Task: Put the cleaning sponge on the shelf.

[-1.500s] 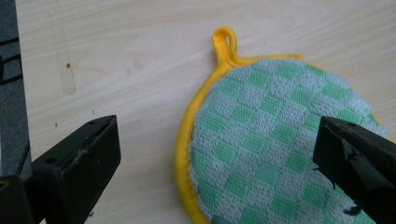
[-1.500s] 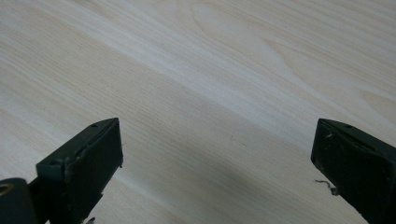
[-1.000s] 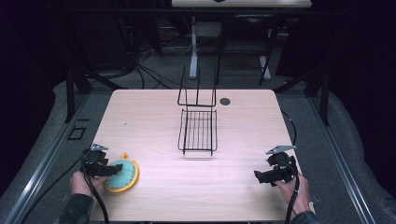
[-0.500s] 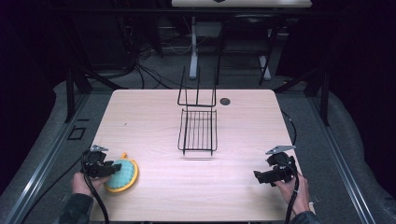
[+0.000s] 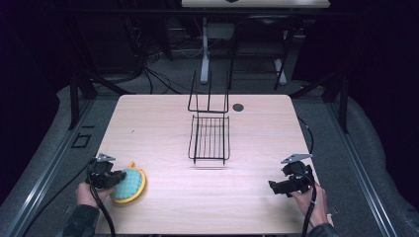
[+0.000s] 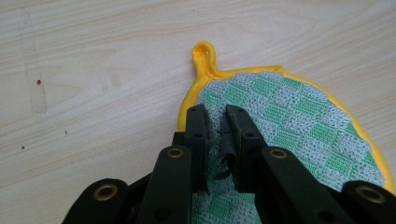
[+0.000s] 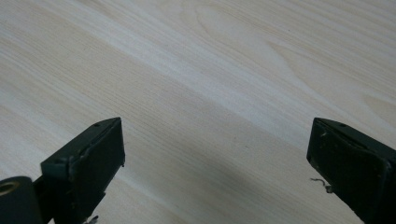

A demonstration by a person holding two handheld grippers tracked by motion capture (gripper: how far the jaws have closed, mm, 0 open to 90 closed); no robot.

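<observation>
A round pot holder (image 5: 129,185) with a green and grey checked face, a yellow rim and a yellow hanging loop lies flat at the table's front left. In the left gripper view the pot holder (image 6: 289,121) sits under my jaws. My left gripper (image 5: 117,177) (image 6: 215,112) is shut on the pot holder's cloth near the loop, with only a narrow slit between the jaws. My right gripper (image 5: 274,187) (image 7: 215,140) hovers low over bare wood at the front right, open wide, nothing between its jaws.
A black wire rack (image 5: 209,138) with a tall upright back stands at the middle of the light wooden table (image 5: 148,123). A small black round cap (image 5: 238,107) sits in the tabletop behind it. Cables trail from both grippers over the front edge.
</observation>
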